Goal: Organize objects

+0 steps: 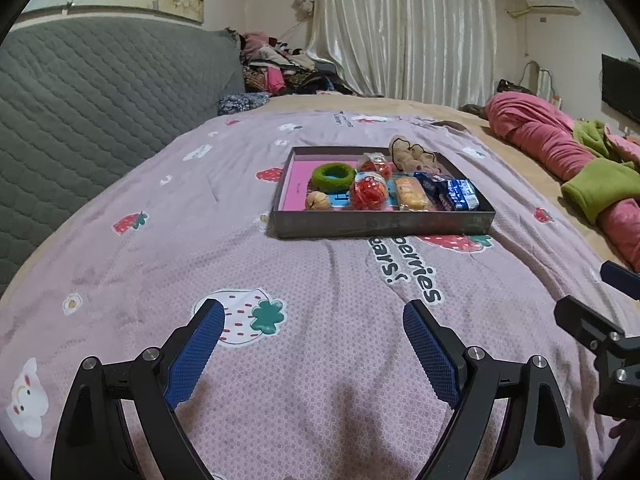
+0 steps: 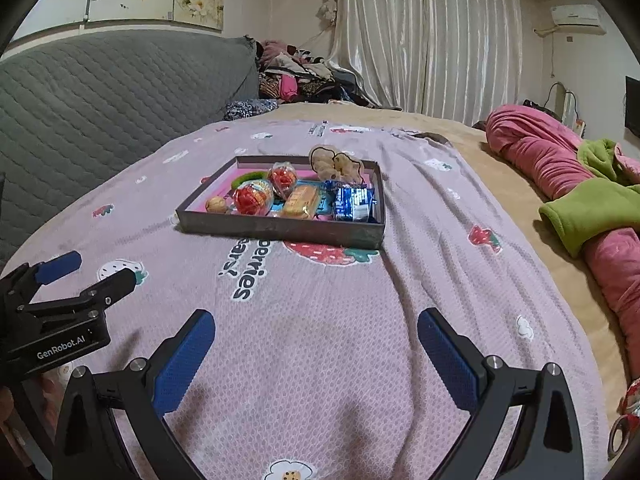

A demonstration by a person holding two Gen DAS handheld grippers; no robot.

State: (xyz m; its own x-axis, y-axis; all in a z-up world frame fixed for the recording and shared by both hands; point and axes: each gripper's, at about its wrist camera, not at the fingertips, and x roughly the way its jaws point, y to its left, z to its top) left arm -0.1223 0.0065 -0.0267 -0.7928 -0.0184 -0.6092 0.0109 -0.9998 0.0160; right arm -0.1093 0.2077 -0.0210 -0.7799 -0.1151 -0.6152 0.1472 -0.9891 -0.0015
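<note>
The left gripper [image 1: 314, 322] fills the bottom of the left wrist view with its two blue-padded fingers [image 1: 196, 354] spread wide, and nothing is between them. The right gripper [image 2: 316, 330] looks the same in the bottom of the right wrist view: its fingers [image 2: 184, 362] are spread wide and hold nothing. Each gripper also shows in the other view, the right one at the right edge of the left view and the left one at the left edge of the right view. Under both lies a pink bedspread [image 1: 320, 360] with printed strawberries and letters, covering a bed. Further up, in the middle of both frames, a shallow dark tray [image 1: 380, 224] with a pink inside rests on the bedspread, well apart from the grippers. In the tray are a green fuzzy ring [image 1: 334, 177], a small nut [image 1: 317, 201] in front of it, two red wrapped snacks [image 1: 369, 192], a yellow wrapped cake [image 1: 412, 194], a blue packet [image 1: 456, 194] in the near right corner, and a beige scrunchie [image 1: 412, 156] at the far right edge. On the right side of the frames lies a rolled pink and green blanket [image 1: 560, 148]. A grey quilted headboard [image 1: 100, 92] stands on the left, and pale curtains [image 1: 400, 28] hang at the top.
</note>
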